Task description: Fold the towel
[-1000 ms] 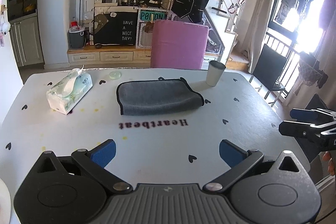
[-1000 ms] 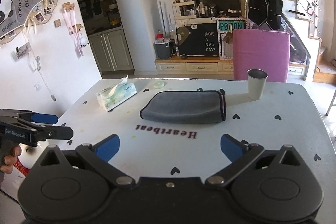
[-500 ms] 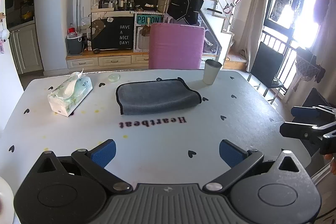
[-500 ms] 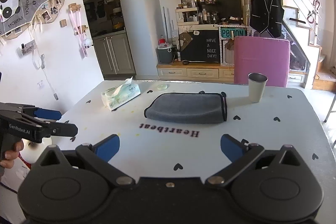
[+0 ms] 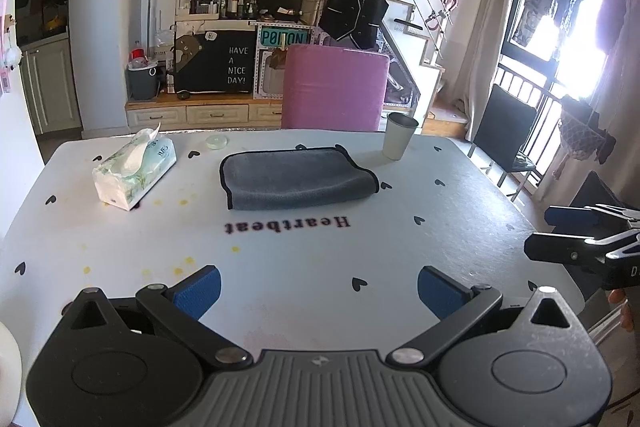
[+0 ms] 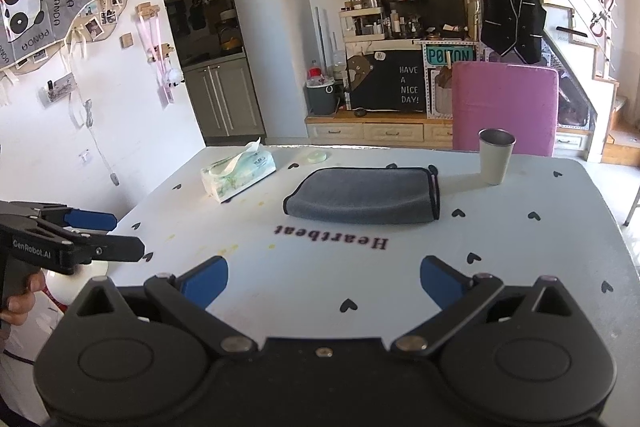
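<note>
A grey towel with black trim (image 5: 294, 177) lies folded into a flat rectangle on the white table (image 5: 280, 259), beyond the word "Heartbeat"; it also shows in the right wrist view (image 6: 364, 195). My left gripper (image 5: 318, 291) is open and empty above the near table edge, well short of the towel. My right gripper (image 6: 324, 283) is open and empty too, equally far back. Each gripper shows at the edge of the other's view: the right gripper (image 5: 576, 231) and the left gripper (image 6: 100, 235).
A tissue pack (image 5: 134, 167) lies left of the towel. A cup (image 5: 398, 141) stands at the towel's far right. A small clear disc (image 5: 216, 141) sits behind the towel. A pink chair (image 5: 334, 91) stands at the table's far side.
Both grippers have drawn back and risen slightly from the table, so the towel looks farther away. The towel has not moved.
</note>
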`<action>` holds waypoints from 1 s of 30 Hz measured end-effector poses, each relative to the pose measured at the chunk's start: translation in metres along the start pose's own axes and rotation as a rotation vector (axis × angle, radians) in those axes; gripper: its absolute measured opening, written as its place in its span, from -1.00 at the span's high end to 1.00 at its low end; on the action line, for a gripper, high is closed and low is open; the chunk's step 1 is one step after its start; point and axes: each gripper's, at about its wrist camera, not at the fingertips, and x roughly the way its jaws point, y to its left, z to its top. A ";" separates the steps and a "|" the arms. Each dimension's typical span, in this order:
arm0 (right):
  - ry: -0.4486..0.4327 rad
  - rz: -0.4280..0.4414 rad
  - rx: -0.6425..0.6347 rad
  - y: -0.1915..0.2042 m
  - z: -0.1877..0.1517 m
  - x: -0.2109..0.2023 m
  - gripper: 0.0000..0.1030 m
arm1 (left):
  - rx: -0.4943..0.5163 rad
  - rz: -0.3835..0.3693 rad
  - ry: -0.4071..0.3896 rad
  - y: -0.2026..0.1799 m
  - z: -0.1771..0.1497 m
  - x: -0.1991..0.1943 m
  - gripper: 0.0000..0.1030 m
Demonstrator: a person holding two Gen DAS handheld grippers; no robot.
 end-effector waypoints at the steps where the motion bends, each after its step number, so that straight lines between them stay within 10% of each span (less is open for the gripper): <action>1: 0.002 0.005 0.000 0.001 0.000 0.000 -0.99 | 0.002 -0.002 0.001 -0.001 -0.001 0.000 -1.00; 30: 0.000 0.007 0.000 0.007 -0.011 -0.010 -0.99 | 0.021 -0.045 0.016 -0.007 -0.012 -0.001 -1.00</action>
